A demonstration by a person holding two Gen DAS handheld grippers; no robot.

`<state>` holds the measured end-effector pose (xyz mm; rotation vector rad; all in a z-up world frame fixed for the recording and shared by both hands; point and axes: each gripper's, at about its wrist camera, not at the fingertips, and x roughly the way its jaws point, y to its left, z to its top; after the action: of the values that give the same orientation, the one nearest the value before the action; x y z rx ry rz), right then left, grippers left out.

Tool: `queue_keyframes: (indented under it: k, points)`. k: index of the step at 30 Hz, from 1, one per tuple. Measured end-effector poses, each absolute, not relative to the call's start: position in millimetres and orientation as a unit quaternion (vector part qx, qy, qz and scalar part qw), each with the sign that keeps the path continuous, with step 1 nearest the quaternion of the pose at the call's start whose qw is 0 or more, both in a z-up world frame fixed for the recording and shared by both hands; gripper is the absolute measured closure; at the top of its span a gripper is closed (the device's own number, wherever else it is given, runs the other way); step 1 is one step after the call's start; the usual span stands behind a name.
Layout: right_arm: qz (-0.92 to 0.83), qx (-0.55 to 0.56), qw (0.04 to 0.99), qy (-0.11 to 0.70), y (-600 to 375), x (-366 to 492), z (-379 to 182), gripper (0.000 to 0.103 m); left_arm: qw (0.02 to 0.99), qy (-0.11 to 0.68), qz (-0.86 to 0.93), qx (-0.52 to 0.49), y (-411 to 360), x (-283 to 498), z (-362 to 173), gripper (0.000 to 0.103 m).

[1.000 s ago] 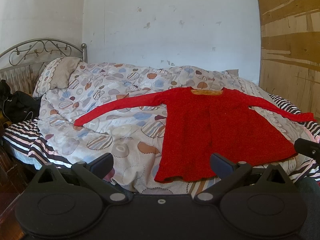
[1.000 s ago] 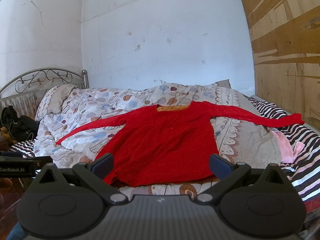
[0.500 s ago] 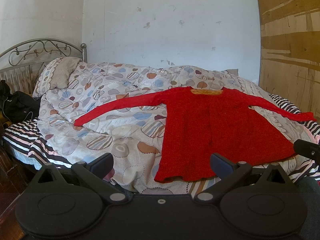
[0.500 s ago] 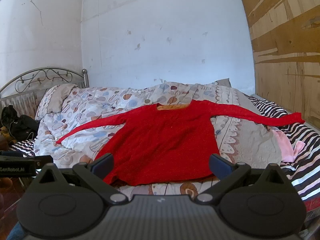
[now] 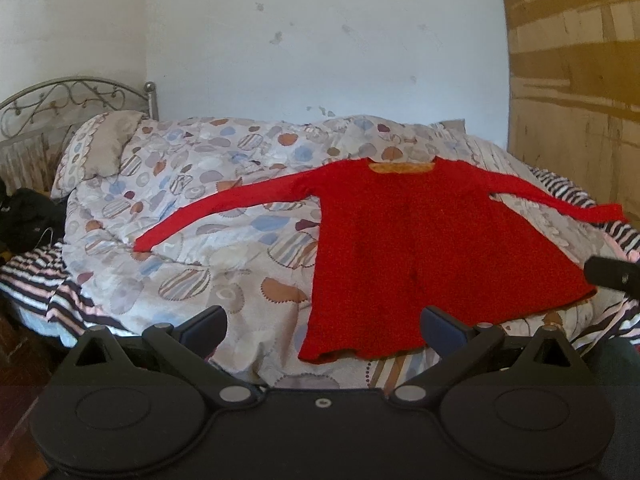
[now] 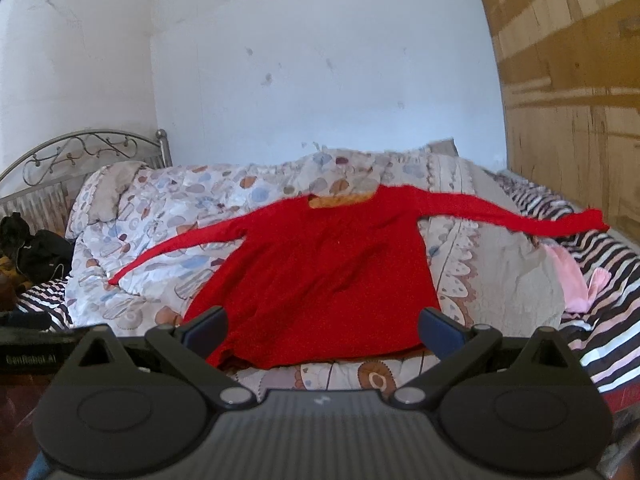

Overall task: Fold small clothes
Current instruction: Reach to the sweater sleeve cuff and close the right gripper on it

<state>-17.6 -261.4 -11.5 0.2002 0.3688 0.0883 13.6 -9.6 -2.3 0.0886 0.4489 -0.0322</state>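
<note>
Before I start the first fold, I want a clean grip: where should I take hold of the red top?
Probably the cuff of the long sleeve on the red top, reached by the open left gripper from the left: it lies flat, outstretched and apart from the body.

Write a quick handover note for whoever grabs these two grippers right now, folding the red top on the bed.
Left gripper: open, empty, held short of the bed's near edge.
Right gripper: open, empty, also short of the bed.
Red top: lies flat on the patterned duvet, neckline toward the wall, both sleeves spread out sideways, hem nearest you.
Done: the top is laid out; no fold shows yet.
Left: fold both sleeves in, then the body. A pink garment lies on the striped sheet to the right, perhaps next.
</note>
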Motion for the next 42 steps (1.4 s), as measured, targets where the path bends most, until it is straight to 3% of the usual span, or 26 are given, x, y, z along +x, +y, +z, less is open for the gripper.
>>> queue_keyframes:
  k: [24,37,42]
  points:
    - [-0.068,0.117,0.965,0.224,-359,148,3,0.0,0.956,0.275,-0.006,0.102,-86,260,29,0.001]
    - [-0.135,0.132,0.965,0.184,-465,236,-29,0.0,0.959,0.267,-0.037,0.088,-148,397,-11,0.001]
    - [-0.162,0.145,0.952,0.215,-523,269,-49,0.0,0.956,0.282,-0.035,0.075,-160,424,-36,0.001]
